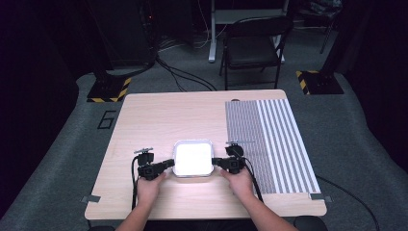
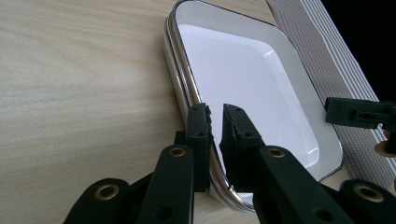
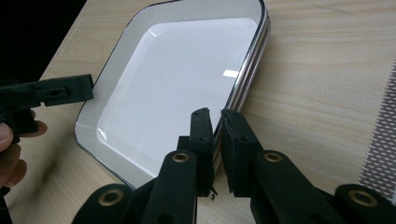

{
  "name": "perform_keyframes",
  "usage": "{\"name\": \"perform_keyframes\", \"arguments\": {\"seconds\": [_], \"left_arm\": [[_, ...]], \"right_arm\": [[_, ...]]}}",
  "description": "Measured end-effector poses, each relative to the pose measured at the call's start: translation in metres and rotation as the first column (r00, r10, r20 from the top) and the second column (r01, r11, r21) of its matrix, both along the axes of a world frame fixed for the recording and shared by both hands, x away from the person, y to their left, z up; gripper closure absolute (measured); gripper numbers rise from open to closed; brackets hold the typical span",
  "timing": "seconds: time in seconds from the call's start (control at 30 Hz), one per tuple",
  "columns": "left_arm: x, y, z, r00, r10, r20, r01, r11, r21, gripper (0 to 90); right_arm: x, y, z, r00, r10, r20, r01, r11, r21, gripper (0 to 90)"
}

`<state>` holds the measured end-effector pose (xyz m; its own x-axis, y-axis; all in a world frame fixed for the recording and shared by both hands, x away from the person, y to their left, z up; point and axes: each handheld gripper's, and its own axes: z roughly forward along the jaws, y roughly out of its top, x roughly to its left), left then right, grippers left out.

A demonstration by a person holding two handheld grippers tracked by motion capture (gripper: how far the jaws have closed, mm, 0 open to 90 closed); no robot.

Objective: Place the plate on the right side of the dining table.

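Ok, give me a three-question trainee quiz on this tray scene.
1. True or false: both grippers grip the rim of the white tray.
2. On which side of the tray does the striped mat lie: A the person's left, B the person's right?
3. What holds the tray's left edge?

Key: 1 true. 2 B. 3 the left gripper; the right gripper holds the opposite edge.

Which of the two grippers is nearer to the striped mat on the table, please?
Right. The right gripper grips the white tray's rim on the side facing the striped mat, right beside the mat's edge. The left gripper grips the tray's opposite rim, the whole tray away from the mat.
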<state>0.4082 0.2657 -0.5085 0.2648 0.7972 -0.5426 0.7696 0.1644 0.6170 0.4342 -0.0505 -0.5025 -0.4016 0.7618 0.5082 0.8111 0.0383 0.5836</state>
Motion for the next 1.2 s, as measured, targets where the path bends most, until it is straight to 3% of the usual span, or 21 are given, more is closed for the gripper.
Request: {"name": "perform_keyframes", "arguments": {"seconds": [0.17, 0.27, 0.37, 0.53, 0.6, 0.67, 0.7, 0.77, 0.87, 0.97, 1.2], "left_arm": [[-0.001, -0.001, 0.001, 1.0, 0.006, -0.002, -0.006, 1.0, -0.001, 80.0], [0.0, 0.001, 0.0, 1.0, -0.002, -0.004, 0.002, 1.0, -0.008, 79.5], [-0.001, 0.003, 0.001, 0.9999, 0.011, -0.002, -0.011, 0.9991, -0.041, 79.5], [-0.002, 0.003, 0.001, 0.9999, 0.015, -0.008, -0.015, 0.9988, -0.046, 79.4], [-0.003, 0.004, 0.0, 0.9999, 0.009, -0.005, -0.01, 0.9989, -0.046, 79.4], [-0.004, 0.004, 0.0, 0.9998, -0.016, -0.01, 0.015, 0.9973, -0.071, 79.8], [-0.004, 0.002, 0.0, 0.9995, -0.03, -0.012, 0.029, 0.9971, -0.071, 79.7], [-0.006, -0.003, 0.001, 0.9989, -0.048, 0.003, 0.048, 0.9973, -0.055, 79.8], [-0.005, -0.009, 0.003, 0.9987, -0.05, 0.008, 0.051, 0.9986, -0.018, 79.6], [-0.004, -0.008, 0.002, 0.9993, -0.036, 0.0, 0.036, 0.9987, -0.035, 78.0], [-0.004, -0.006, 0.002, 0.999, -0.044, 0.01, 0.044, 0.9988, -0.021, 74.6]], "right_arm": [[0.0, 0.001, 0.001, 0.9999, -0.013, 0.002, 0.013, 1.0, -0.006, 82.8], [0.0, 0.0, 0.001, 0.9998, -0.015, -0.011, 0.016, 1.0, 0.01, 82.8], [0.0, -0.002, 0.002, 0.9998, -0.012, -0.017, 0.013, 0.999, 0.032, 82.8], [-0.001, -0.002, 0.002, 0.9998, -0.009, -0.02, 0.01, 0.999, 0.043, 82.0], [-0.001, -0.002, 0.002, 0.9995, -0.008, -0.03, 0.009, 0.999, 0.052, 81.8], [-0.001, -0.001, 0.001, 0.9993, 0.009, -0.036, -0.006, 0.997, 0.077, 82.8], [-0.001, 0.0, 0.0, 0.9984, 0.023, -0.052, -0.017, 0.994, 0.109, 82.7], [-0.003, 0.007, 0.002, 0.9983, 0.034, -0.047, -0.028, 0.992, 0.119, 81.8], [-0.006, 0.016, 0.005, 0.998, 0.06, -0.02, -0.058, 0.994, 0.094, 80.5], [-0.006, 0.014, 0.006, 0.9987, 0.05, -0.006, -0.05, 0.995, 0.085, 79.4], [-0.002, -0.003, 0.008, 0.9999, 0.006, 0.015, -0.007, 0.997, 0.079, 72.6]]}}
